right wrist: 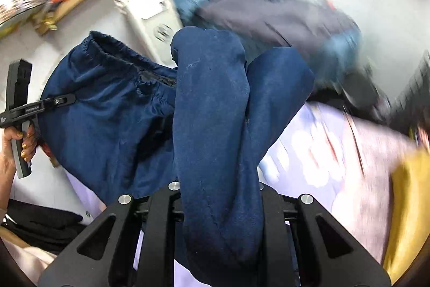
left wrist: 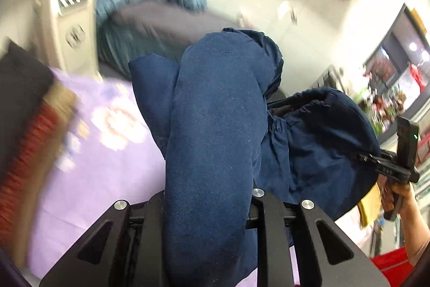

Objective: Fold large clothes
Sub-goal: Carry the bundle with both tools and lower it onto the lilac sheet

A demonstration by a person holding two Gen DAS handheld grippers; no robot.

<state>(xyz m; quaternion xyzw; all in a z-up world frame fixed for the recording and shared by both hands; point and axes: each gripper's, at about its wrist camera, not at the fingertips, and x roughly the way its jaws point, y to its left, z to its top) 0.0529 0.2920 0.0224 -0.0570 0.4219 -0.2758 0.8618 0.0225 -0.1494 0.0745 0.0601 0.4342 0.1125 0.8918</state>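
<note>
We had the navy trousers off the tabletop, hanging between our two grippers, and that was about as far as the folding had gone.

On the left, the left gripper had its fingers closed on a thick bunch of the navy cloth, which rose straight up between them and filled the middle of that view. Beyond it the elastic waistband gaped open, gathered and loose. From the right wrist view we could see the same gripper out at the edge of the garment, pinching the fabric just below the waistband.

On the right, the right gripper was likewise clamped on a rolled bundle of the trousers, which stood up between its fingers with a second fold of cloth beside it.

Below lay the lilac sheet with a pale print covering the tabletop. A heap of blue and grey clothes sat further back, blurred; we judged those still waiting.

As for progress: we saw no clean crease and no flat panel anywhere on the trousers. We judged the garment merely picked up and stretched out. Laying it flat, bringing the legs together and folding it over were all left to do.
</note>
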